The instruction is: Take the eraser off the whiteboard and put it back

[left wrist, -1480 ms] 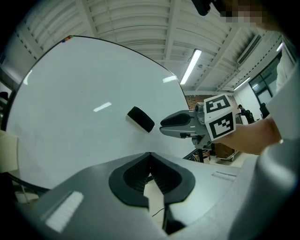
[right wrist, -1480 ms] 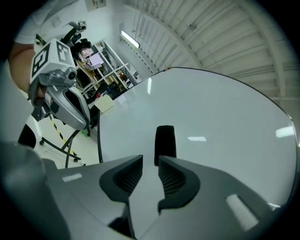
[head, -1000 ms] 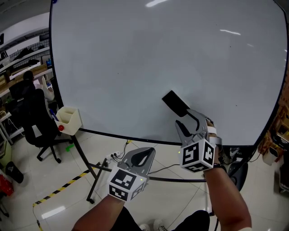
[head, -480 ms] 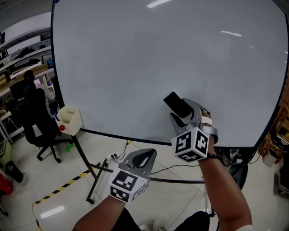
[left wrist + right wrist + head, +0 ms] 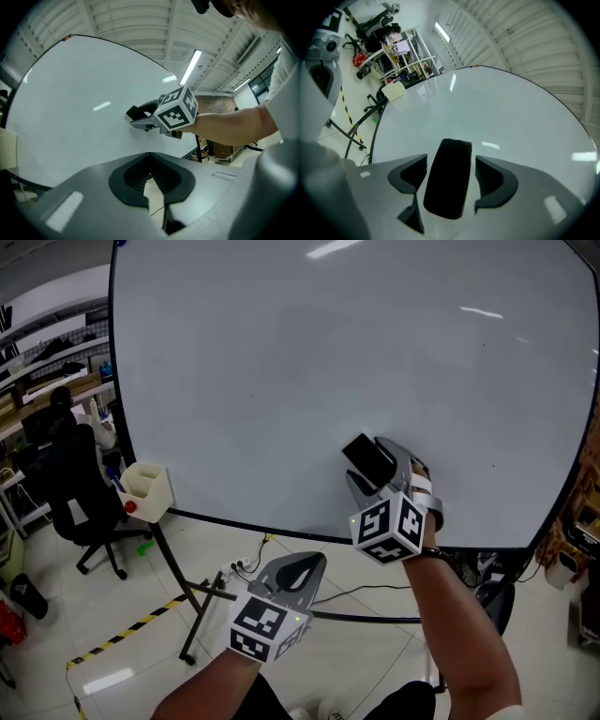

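The black eraser (image 5: pixel 366 458) sticks to the lower right of the whiteboard (image 5: pixel 309 362). My right gripper (image 5: pixel 375 471) points level at the board, one jaw on each side of the eraser. In the right gripper view the eraser (image 5: pixel 449 178) stands lengthwise between the jaws of the right gripper (image 5: pixel 450 162), with a gap on each side. These jaws have just been opening and stand open, not pressing on it. My left gripper (image 5: pixel 298 564) hangs lower and to the left, away from the board, shut and empty. The left gripper view shows its jaw tips (image 5: pixel 150 154) meeting, and the eraser (image 5: pixel 133 113) far ahead.
A cream pen box (image 5: pixel 142 488) hangs at the board's lower left corner. The board's dark stand legs (image 5: pixel 187 606) spread over the floor below. An office chair (image 5: pixel 80 493) and desks stand at the left. Yellow-black tape (image 5: pixel 122 638) runs across the floor.
My right gripper has moved up and in toward the board, from just below the eraser to around it, and its jaws have spread. The eraser and the left gripper have stayed put.
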Demonstrator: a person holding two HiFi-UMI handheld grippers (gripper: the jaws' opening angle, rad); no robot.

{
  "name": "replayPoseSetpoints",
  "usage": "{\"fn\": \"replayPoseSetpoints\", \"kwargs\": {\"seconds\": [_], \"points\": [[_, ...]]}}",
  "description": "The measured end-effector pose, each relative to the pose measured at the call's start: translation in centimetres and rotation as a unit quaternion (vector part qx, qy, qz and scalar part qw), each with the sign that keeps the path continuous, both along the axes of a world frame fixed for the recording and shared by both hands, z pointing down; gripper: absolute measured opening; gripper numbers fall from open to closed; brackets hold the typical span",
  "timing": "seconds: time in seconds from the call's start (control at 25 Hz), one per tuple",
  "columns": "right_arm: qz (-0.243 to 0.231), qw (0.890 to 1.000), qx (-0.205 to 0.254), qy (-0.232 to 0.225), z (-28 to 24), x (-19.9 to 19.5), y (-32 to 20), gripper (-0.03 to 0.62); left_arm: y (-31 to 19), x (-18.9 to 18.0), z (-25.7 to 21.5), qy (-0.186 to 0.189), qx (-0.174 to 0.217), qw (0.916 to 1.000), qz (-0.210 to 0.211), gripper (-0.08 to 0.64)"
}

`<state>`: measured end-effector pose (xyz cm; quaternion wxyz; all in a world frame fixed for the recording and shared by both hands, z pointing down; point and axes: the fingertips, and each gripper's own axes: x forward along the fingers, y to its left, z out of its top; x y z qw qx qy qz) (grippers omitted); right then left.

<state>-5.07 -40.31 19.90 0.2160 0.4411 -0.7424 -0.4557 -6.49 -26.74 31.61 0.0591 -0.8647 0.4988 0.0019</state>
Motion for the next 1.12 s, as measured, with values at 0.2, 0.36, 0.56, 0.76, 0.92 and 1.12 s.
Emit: {"fn": "replayPoseSetpoints", "kwargs": {"seconds": [0.2,0.36,0.56,0.76,0.92,1.12], "points": [[0.001,1.0,-0.009,-0.008,-0.1,0.0,-0.7,0.299,0.1,0.0,0.2,-0.002,-0.001,1.0,0.001,0.017],[-0.003,1.0,-0.02,-0.008,0.0,0.0,-0.8,0.268,0.2,-0.1,0.2,-0.001,0.001,1.0,0.0,0.017],[-0.007,1.0,-0.018,0.0,0.1,0.0,-0.6,0.255,0.2,0.1,0.2,0.0,-0.001,1.0,0.0,0.017],[-0.002,1.0,0.013,0.025,0.4,0.2,0.4,0.242,0.2,0.1,0.3,0.0,-0.002,1.0,0.001,0.017],[-0.017,1.0,0.016,0.015,0.4,0.4,1.8,0.241,0.1,0.1,0.2,0.002,-0.001,1.0,0.0,0.017],[-0.043,0.998,-0.025,-0.042,0.2,1.3,3.4,0.241,0.2,0.2,0.0,0.003,0.001,1.0,0.001,0.017]]}}
